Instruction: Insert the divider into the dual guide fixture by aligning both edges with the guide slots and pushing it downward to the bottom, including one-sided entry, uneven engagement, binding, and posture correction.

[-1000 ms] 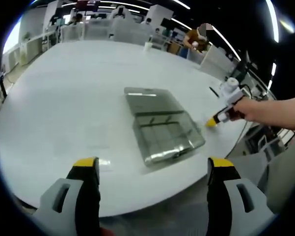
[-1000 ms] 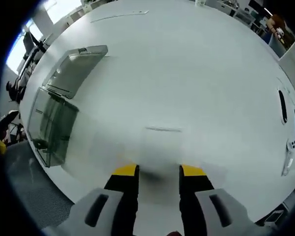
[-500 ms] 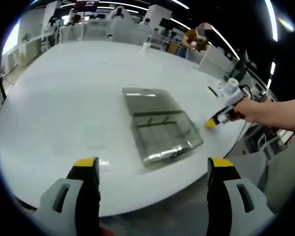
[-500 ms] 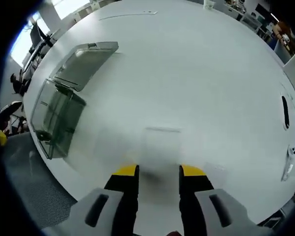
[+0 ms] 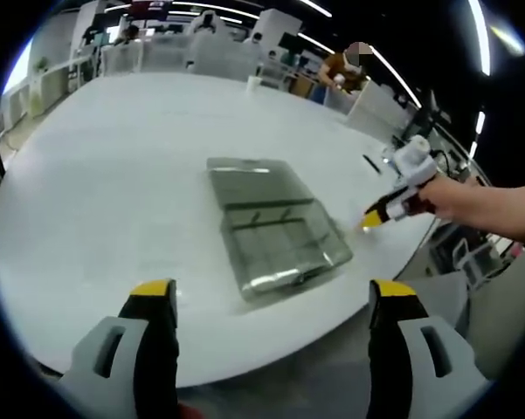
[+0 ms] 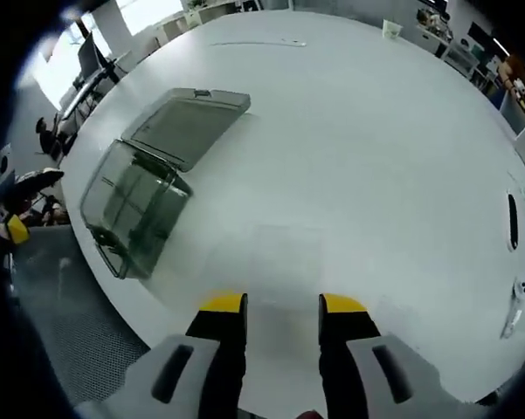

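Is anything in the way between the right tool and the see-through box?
Nothing visible is. A faint clear divider sits between the right tool's jaws, and only bare white table lies between it and the open clear box.

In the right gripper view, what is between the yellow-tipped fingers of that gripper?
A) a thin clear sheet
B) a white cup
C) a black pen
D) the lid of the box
A: a thin clear sheet stands up from between the fingers of the right gripper, above the white table.
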